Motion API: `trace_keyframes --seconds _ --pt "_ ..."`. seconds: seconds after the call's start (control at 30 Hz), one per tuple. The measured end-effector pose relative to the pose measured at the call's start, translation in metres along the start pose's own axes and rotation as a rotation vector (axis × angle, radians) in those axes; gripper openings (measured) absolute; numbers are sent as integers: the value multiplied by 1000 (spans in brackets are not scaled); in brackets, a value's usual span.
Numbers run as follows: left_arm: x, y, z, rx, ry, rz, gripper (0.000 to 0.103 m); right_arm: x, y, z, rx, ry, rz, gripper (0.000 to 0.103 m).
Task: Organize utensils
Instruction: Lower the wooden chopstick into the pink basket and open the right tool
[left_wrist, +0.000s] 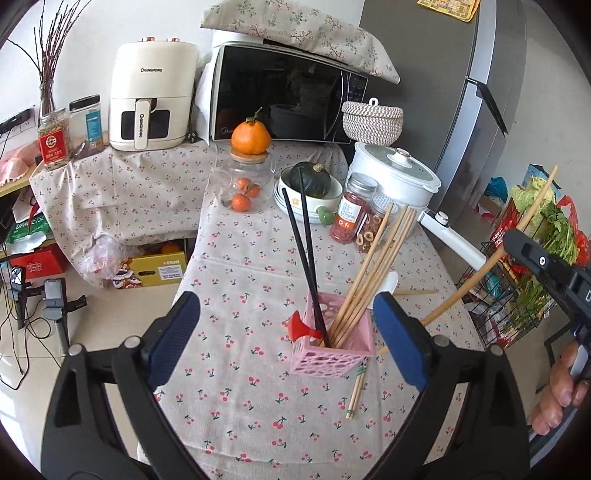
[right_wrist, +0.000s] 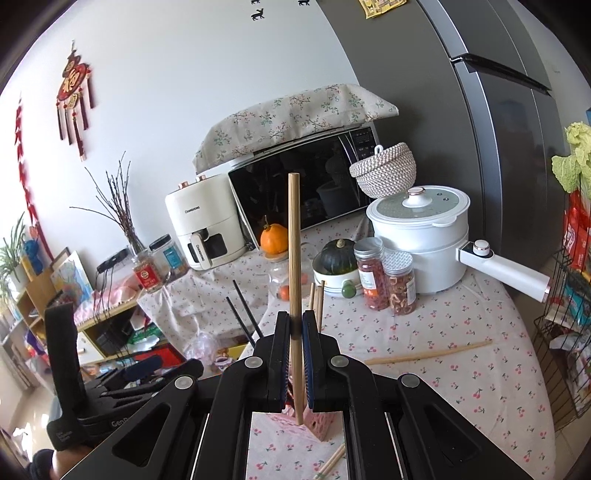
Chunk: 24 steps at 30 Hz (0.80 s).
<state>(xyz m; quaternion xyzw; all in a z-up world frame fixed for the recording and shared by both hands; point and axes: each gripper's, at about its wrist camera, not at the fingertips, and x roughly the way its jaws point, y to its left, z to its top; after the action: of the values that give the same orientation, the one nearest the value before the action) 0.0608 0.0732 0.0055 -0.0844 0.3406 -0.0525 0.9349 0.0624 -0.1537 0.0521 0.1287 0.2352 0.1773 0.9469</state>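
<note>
Above the pink holder (left_wrist: 332, 345), my left gripper (left_wrist: 286, 332) stands wide open, empty; my right gripper (right_wrist: 295, 325) is clamped on one upright wooden chopstick (right_wrist: 294, 236).

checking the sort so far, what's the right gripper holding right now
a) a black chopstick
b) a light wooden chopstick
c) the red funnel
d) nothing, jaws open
b: in the right wrist view the right gripper is clamped shut on a light wooden chopstick that stands upright between its pads, above the pink holder; the black chopsticks already stand in that holder.
</note>
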Motion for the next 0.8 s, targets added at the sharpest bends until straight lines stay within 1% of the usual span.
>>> trace_keyframes --seconds 0.07,0.2,0.3,0.43,0.53,0.63,0.67,0.7,0.73,0.8 --pt "-1 4 -7 2 32 -10 96 5 3 0 -6 -5 1 7" --pt "1 9 -18 25 74 -6 97 12 6 -1 -17 -19 -1 7" --pt "2 11 -23 37 97 0 97 21 8 -3 -26 -14 -24 7" --pt "5 12 -27 45 119 -3 97 38 8 -9 -40 16 -58 7" --pt "5 11 -27 50 120 -6 97 49 8 -14 -51 48 -75 7" --pt "4 10 -27 53 120 -10 97 54 7 -18 -48 70 -75 8" --pt "4 9 -27 55 120 -10 97 54 5 -18 -41 72 -72 11" --pt "4 9 -28 58 120 -10 97 54 4 -18 -34 73 -70 20" --pt "4 8 -28 62 122 -10 97 52 2 -18 -26 72 -66 25" --pt "4 7 -29 69 124 -9 97 49 -3 -16 -1 63 -55 48"
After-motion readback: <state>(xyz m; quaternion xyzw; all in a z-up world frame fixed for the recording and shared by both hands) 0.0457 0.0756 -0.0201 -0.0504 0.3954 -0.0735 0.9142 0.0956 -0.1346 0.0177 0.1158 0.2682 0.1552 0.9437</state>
